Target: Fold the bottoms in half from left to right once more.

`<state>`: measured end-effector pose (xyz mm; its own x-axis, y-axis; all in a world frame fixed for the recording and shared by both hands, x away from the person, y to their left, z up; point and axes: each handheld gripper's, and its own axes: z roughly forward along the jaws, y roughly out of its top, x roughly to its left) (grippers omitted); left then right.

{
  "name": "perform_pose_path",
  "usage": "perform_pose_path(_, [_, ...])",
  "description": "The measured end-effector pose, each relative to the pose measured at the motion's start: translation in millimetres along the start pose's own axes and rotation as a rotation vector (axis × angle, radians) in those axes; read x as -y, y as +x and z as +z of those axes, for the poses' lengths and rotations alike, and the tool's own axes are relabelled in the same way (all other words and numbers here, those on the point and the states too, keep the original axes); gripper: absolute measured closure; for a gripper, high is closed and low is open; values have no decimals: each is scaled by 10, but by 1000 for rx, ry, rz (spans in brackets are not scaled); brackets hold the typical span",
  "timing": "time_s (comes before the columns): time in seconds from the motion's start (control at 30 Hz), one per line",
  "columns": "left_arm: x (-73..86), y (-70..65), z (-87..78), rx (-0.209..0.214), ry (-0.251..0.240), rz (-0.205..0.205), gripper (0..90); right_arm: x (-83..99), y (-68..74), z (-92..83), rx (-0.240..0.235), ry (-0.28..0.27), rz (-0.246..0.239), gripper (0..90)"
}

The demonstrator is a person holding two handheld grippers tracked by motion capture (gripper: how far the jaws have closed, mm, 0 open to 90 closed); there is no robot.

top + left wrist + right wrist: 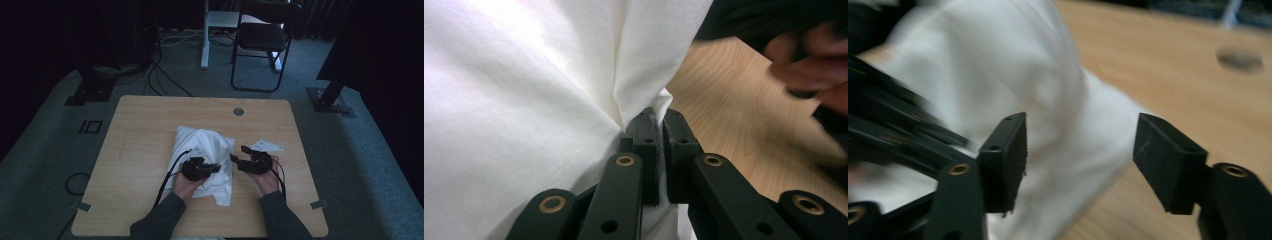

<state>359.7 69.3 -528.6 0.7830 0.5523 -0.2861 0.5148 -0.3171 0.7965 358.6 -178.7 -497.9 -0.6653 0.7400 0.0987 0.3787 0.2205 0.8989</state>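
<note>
Left claw [658,131] pinches white cloth [524,100], right claw [1080,150] agape beside.

A light wooden table [150,125] fills the frame's centre, bearing a crumpled white cloth [205,145] at its middle.

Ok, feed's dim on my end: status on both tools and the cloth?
Left tool shut on white cloth, fold pinched. Right tool open, nothing between its pads, cloth just ahead. Table around it bare wood, nothing in the way.
</note>
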Motion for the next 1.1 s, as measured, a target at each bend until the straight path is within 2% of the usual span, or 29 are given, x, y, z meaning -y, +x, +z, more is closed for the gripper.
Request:
perform_pose_path(0.07, [-3, 1, 0, 0, 0, -6, 867, -94, 80, -41, -19, -32, -38, 329])
perform_pose_path(0.13, [-5, -4, 0, 0, 1, -6, 865, -189, 136, -41, -35, -67, -55, 321])
perform_pose_path(0.2, [-8, -10, -9, 2, 3, -5, 864, -281, 166, 9, -27, -71, -61, 350])
perform_pose_path(0.3, [-20, -11, -28, 4, 1, -6, 862, -369, 161, 127, -3, -49, -53, 516])
perform_pose_path(0.37, [-29, -13, -45, 10, 1, -7, 861, -389, 135, 184, -8, -32, -44, 718])
perform_pose_path(0.4, [-36, -22, -59, 13, 2, -3, 860, -392, 117, 211, 2, -18, -39, 778])
perform_pose_path(0.5, [-75, -67, -142, 20, -7, 9, 830, -371, 27, 274, 37, 13, 1, 841])
perform_pose_path(0.6, [-167, -124, -308, 26, -59, 27, 760, -322, -90, 322, 55, 38, 40, 849])
perform_pose_path(0.7, [-281, -130, -520, -15, -131, 46, 718, -269, -196, 369, 76, 64, 64, 848])
perform_pose_path(0.73, [-281, -130, -520, -15, -131, 46, 703, -249, -230, 388, 86, 75, 67, 847])
perform_pose_path(0.77, [-342, -90, -665, -71, -178, 45, 688, -226, -267, 407, 93, 87, 74, 846])
perform_pose_path(0.83, [-380, -20, -775, -131, -205, 35, 687, -174, -331, 439, 96, 106, 94, 844])
perform_pose_path(0.87, [-386, 14, -796, -173, -194, 40, 687, -147, -355, 454, 100, 116, 99, 843])
perform_pose_path(0.9, [-383, 57, -791, -194, -172, 30, 688, -120, -374, 466, 103, 126, 102, 842])
perform_pose_path(0.93, [-369, 108, -756, -191, -137, 12, 688, -96, -392, 476, 103, 136, 105, 841])
perform_pose_path(1.03, [-245, 212, -556, -215, -40, 0, 686, -42, -425, 506, 105, 154, 117, 838])
perform_pose_path(1.1, [-152, 242, -441, -200, -14, -12, 686, -23, -435, 517, 107, 162, 116, 837])
